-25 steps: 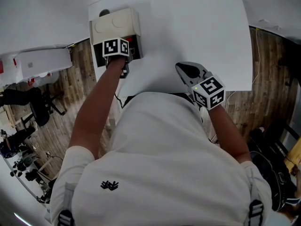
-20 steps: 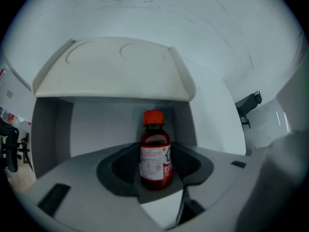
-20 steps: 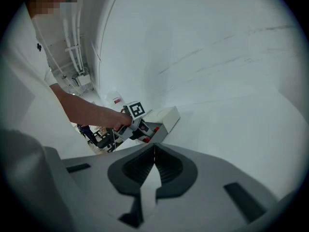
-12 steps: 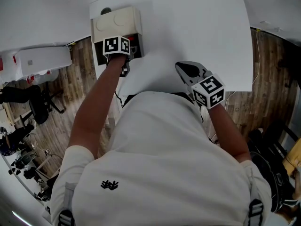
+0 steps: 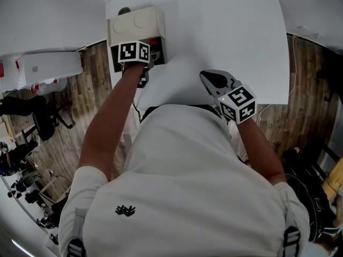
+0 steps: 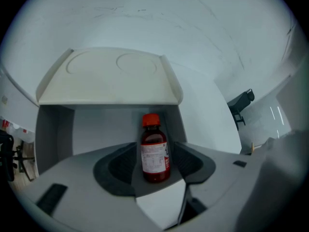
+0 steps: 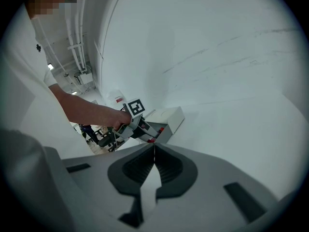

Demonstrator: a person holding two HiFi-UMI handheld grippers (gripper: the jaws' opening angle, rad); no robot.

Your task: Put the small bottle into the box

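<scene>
The small bottle (image 6: pixel 154 153), dark red with a red cap and white label, stands upright inside the cream box (image 6: pixel 111 76), under its raised lid. My left gripper (image 6: pixel 155 161) reaches into the box with the bottle between its jaws. The jaws are opening, and a gap shows on each side of the bottle. From the head view, the box (image 5: pixel 134 23) sits at the white table's (image 5: pixel 225 36) far left corner, with the left gripper (image 5: pixel 149 51) at its mouth. My right gripper (image 5: pixel 211 79) hovers over the table's near edge, shut and empty.
The table's left edge runs close beside the box, with wooden floor (image 5: pixel 102 79) below. A white desk (image 5: pixel 48 68) and office chairs (image 5: pixel 45 122) stand further left. A small dark object (image 5: pixel 124 10) lies behind the box.
The left gripper has stayed at the box's mouth with only a slight shift. The right gripper has not moved.
</scene>
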